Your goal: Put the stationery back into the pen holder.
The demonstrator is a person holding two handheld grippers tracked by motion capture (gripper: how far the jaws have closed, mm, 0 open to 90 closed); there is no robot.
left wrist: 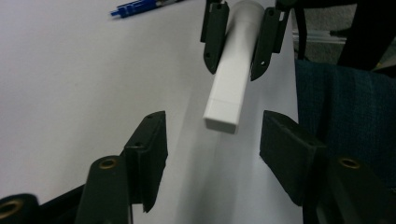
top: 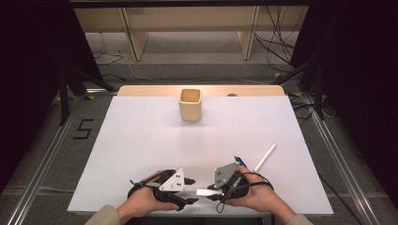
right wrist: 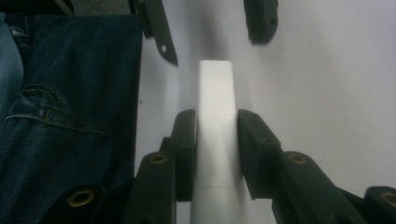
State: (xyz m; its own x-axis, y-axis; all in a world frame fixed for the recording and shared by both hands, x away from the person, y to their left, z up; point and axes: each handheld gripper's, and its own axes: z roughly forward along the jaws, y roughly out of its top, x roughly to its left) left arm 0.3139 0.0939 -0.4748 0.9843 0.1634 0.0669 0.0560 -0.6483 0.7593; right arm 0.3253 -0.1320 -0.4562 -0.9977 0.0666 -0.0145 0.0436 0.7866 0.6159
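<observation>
The right gripper (right wrist: 216, 140) has its two black pads pressed against the flat sides of a white marker (right wrist: 215, 116), clamped around its middle, so that the square-cut end sticks out well beyond the fingertips and the rest runs back toward the camera. In the left gripper view the same marker (left wrist: 231, 74) comes in from the top, held between the far pair of jaws, and its blunt end points down into the gap of the left gripper (left wrist: 212, 140). That gripper stands partly open: its pads sit on either side of the marker's tip with clear white table showing between each pad and the marker, so it touches nothing and holds nothing. From the high view the two grippers face each other near the front edge of the table (top: 141, 140), the left gripper (top: 190, 190) on the left and the right gripper (top: 217, 191) on the right, with the marker (top: 205, 192) lying level between them, just above the surface. A person's hands grip both tools, forearms entering from the bottom. Just beside the right hand, a blue pen (top: 237, 160) peeks out on the table; it also lies at the top of the left gripper view (left wrist: 140, 6). A little further right and up lies a white pen (top: 265, 157), at a slant. Well apart from all this, near the far edge at the middle, stands a cup (top: 190, 104), pale wood-coloured, square and open-topped.
</observation>
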